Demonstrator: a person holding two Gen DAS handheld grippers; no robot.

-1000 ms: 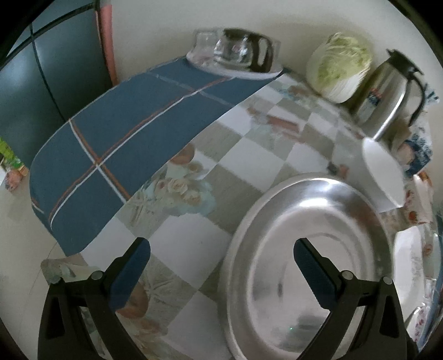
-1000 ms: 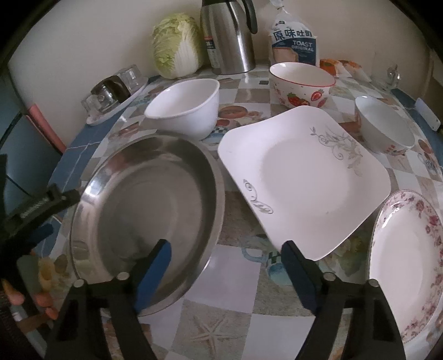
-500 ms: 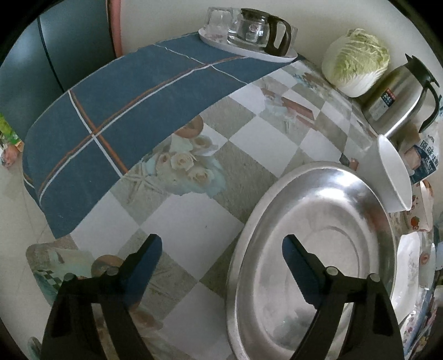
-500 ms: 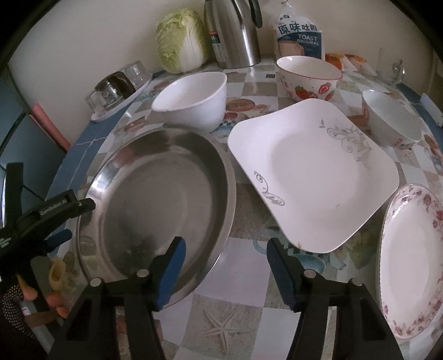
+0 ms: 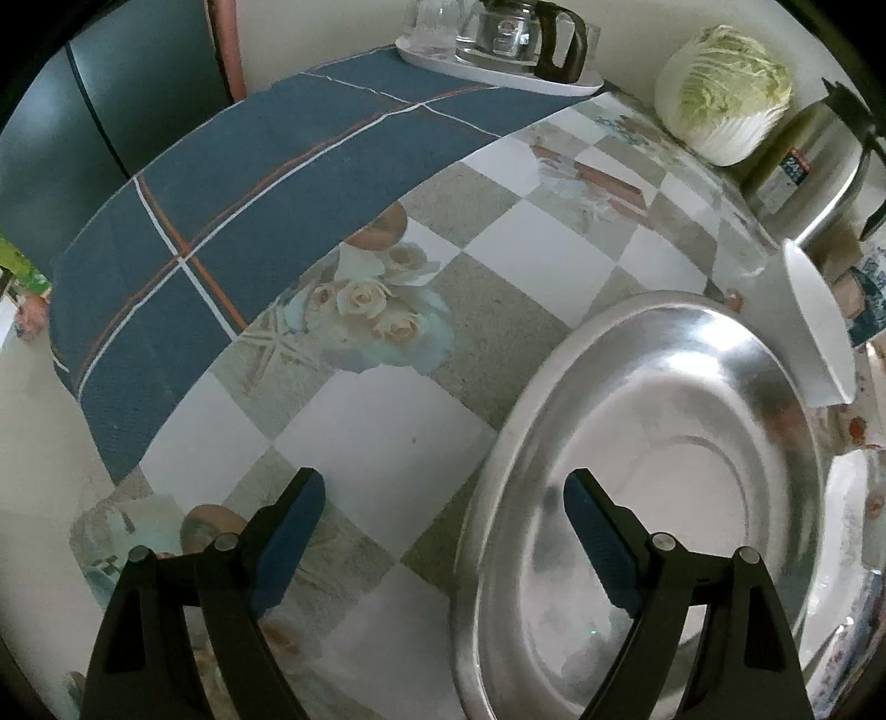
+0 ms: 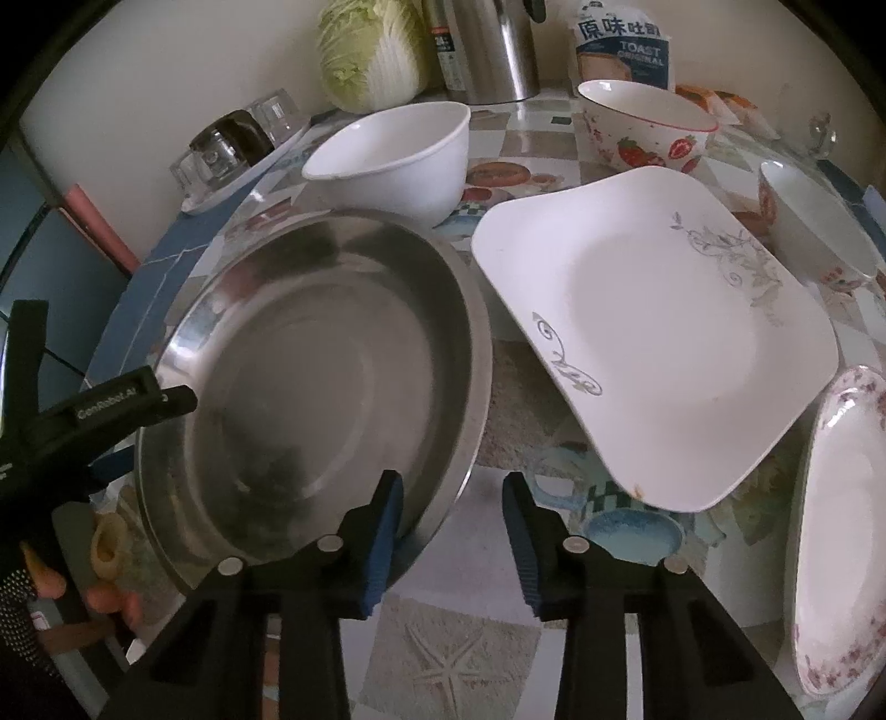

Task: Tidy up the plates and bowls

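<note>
A large round steel plate (image 6: pixel 332 354) lies on the checked tablecloth, and both grippers stand at its edge. My right gripper (image 6: pixel 454 526) straddles its near right rim: the left pad is inside the plate, the right pad is outside with a gap showing, and the jaws are closing. My left gripper (image 5: pixel 443 531) is open across the plate's (image 5: pixel 664 498) left rim, one finger over the steel and one over the cloth. A square white plate (image 6: pixel 653 332), a floral oval plate (image 6: pixel 841 526), a white bowl (image 6: pixel 393 160), a strawberry bowl (image 6: pixel 648 127) and a small bowl (image 6: pixel 814 227) lie around it.
Along the wall stand a cabbage (image 6: pixel 371 50), a steel thermos (image 6: pixel 493 50), a toast bag (image 6: pixel 620 50) and a tray with a glass jug (image 5: pixel 515 44). A blue checked cloth (image 5: pixel 249 194) hangs over the table's left edge. A gloved hand (image 6: pixel 33 598) shows at lower left.
The right jaws have narrowed a lot around the steel plate's rim. The left jaws have narrowed slightly. Neither gripper has moved far, and the plate lies where it was.
</note>
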